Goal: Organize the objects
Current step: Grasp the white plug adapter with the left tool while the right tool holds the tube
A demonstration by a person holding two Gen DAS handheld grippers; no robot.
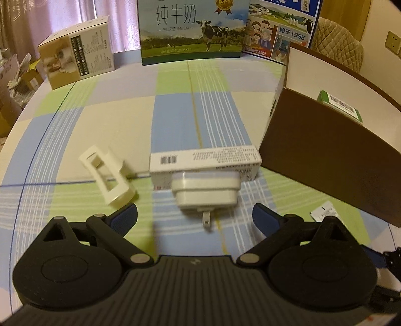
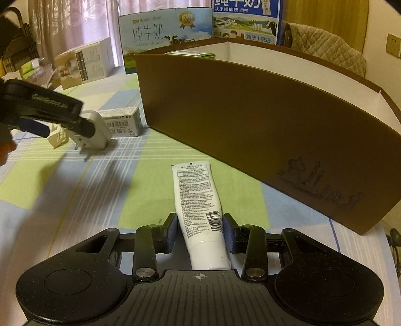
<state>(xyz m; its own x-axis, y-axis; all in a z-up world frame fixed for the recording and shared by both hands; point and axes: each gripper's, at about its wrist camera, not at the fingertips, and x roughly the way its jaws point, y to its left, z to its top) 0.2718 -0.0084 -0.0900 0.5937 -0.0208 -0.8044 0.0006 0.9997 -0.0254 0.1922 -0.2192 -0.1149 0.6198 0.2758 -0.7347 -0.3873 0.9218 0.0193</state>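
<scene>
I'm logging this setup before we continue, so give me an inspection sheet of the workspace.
Surface: checked tablecloth, flat.
Job's things: white tube; plug adapter against small white carton; cream holder; brown box holding a green packet.
Clutter: milk cartons and a cardboard box at the far edge.
Grippers: left hand-held gripper open near adapter; right hand-held gripper closed on tube.
Cables: nothing seen.
Surroundings: curtains, quilted chair.

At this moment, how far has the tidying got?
Done: one green carton already sits inside the brown box. In hand: the right gripper is closed around a white tube. Left: the left gripper is open near the plug adapter; the white carton and cream clip remain on the table.
</scene>
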